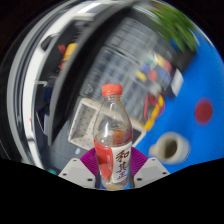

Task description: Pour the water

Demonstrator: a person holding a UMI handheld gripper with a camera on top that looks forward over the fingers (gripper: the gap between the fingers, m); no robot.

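A clear plastic bottle (112, 130) with an orange-red cap and a white label with red characters stands upright between my fingers. My gripper (113, 166) is shut on the bottle, both purple pads pressed against its lower body. The liquid inside looks pale. A white cup (168, 148) sits on the blue surface (190, 115) to the right, just beyond the right finger. The bottle's base is hidden below the fingers.
A white tray or paper (82, 125) lies behind the bottle to the left. Colourful small items (150, 85) are scattered further back. A red round spot (204, 110) marks the blue surface at the right. A dark curved edge runs along the left.
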